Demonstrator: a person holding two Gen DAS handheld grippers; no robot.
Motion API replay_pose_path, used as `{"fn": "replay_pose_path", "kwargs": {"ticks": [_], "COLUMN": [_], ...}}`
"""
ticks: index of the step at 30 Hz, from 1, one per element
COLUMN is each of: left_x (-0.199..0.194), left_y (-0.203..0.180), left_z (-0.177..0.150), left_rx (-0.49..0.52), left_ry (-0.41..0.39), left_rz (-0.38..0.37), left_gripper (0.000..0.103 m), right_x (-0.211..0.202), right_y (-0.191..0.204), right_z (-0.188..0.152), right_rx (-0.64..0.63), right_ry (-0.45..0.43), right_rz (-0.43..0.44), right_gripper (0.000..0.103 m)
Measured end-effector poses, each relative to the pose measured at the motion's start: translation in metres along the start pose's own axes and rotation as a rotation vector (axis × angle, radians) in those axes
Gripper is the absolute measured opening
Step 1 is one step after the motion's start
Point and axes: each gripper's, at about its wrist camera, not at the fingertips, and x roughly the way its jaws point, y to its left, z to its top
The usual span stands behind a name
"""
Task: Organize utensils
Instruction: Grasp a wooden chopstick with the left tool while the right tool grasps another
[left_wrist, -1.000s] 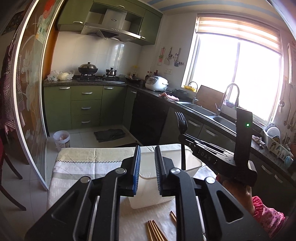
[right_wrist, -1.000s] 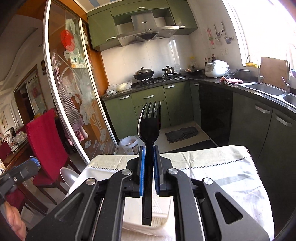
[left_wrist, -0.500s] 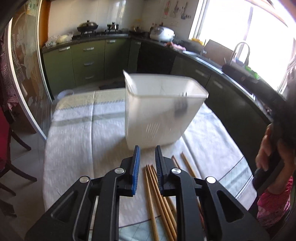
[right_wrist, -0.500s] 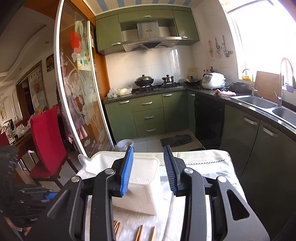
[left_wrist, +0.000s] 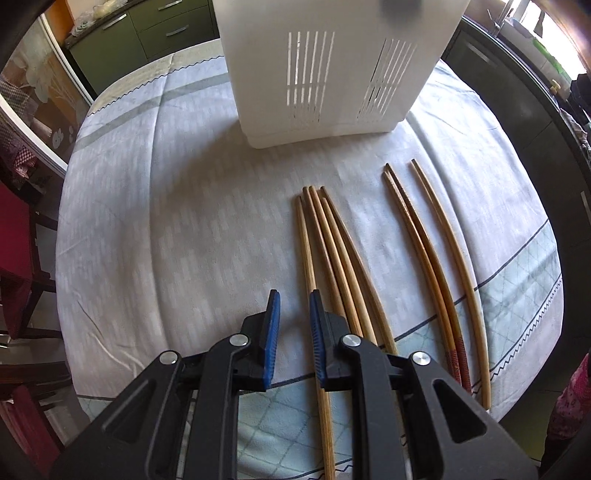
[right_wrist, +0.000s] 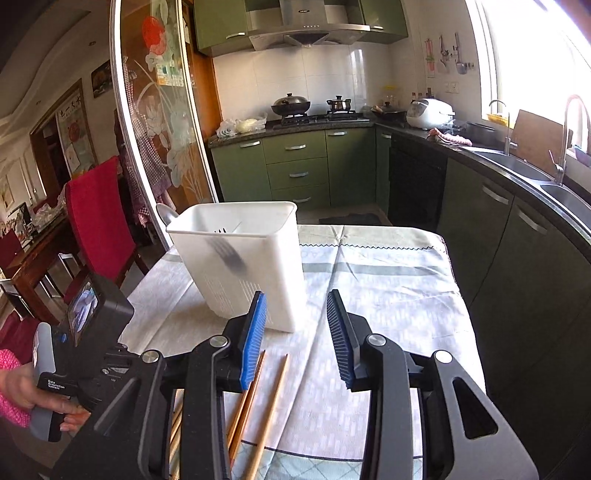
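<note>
A white slotted utensil holder (left_wrist: 332, 66) stands on the table; in the right wrist view (right_wrist: 240, 258) a black fork (right_wrist: 231, 254) shows through its wall and a spoon (right_wrist: 164, 214) leans at its far left corner. Several wooden chopsticks (left_wrist: 332, 251) lie in front of it, with three more (left_wrist: 432, 251) to their right. My left gripper (left_wrist: 294, 306) is open and empty, low over the near ends of the leftmost chopsticks. My right gripper (right_wrist: 297, 306) is wide open and empty, above chopsticks (right_wrist: 258, 398) and just short of the holder.
The table wears a pale patterned cloth (left_wrist: 166, 221). Red chairs (right_wrist: 99, 221) stand at its left. Green kitchen cabinets (right_wrist: 295, 166) and a counter with a sink (right_wrist: 517, 162) run behind and to the right. The hand with the left gripper's body (right_wrist: 74, 350) shows lower left.
The right gripper has let the black fork go into the holder and opened wide. The left gripper has tipped down and dropped close over the chopsticks.
</note>
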Motion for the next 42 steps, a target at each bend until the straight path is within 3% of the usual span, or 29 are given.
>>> {"fn": "replay_pose_path", "kwargs": {"ticks": [4,12,14,19,22,25,33,35,37,42], "left_x": [0.001,0.009,0.010,0.007,-0.011,-0.034,-0.072,-0.076,-0.078,-0.084], "left_y": [-0.006,-0.028,-0.031,-0.030,-0.021,-0.014,-0.004,0.002,0.005,0.006], "left_z": [-0.003,0.001,0.001,0.001,0.000,-0.002,-0.014,-0.015,-0.016,-0.022], "left_rx": [-0.007,0.025,0.028,0.004,-0.006,-0.013,-0.012,-0.012,-0.009,-0.011], "left_ry": [0.025,0.044,0.043,0.013,-0.048,-0.125,-0.243,-0.254,-0.264,-0.293], "left_rz": [-0.027,0.024,0.014,-0.010,-0.010,-0.008,-0.030,-0.042,-0.051,-0.064], "left_gripper": [0.016,0.012,0.007,0.006,0.006,0.006,0.006,0.006,0.006,0.006], "right_x": [0.002,0.006,0.019,0.068,0.095,0.112,0.126,0.127,0.128,0.124], "right_y": [0.007,0.014,0.016,0.012,0.009,0.011,0.038,0.047,0.052,0.054], "right_z": [-0.001,-0.002,-0.005,-0.023,-0.039,-0.048,-0.057,-0.058,-0.058,-0.055], "right_rx": [-0.014,-0.049,-0.063,-0.038,-0.003,0.006,-0.077,-0.123,-0.123,-0.103], "right_ry": [0.027,0.083,0.162,0.411,0.538,0.608,0.654,0.640,0.639,0.607], "right_rz": [0.011,0.011,0.018,0.055,0.082,0.079,-0.007,-0.054,-0.038,-0.027], "right_gripper": [0.034,0.034,0.034,0.034,0.035,0.035,0.034,0.022,0.009,0.007]}}
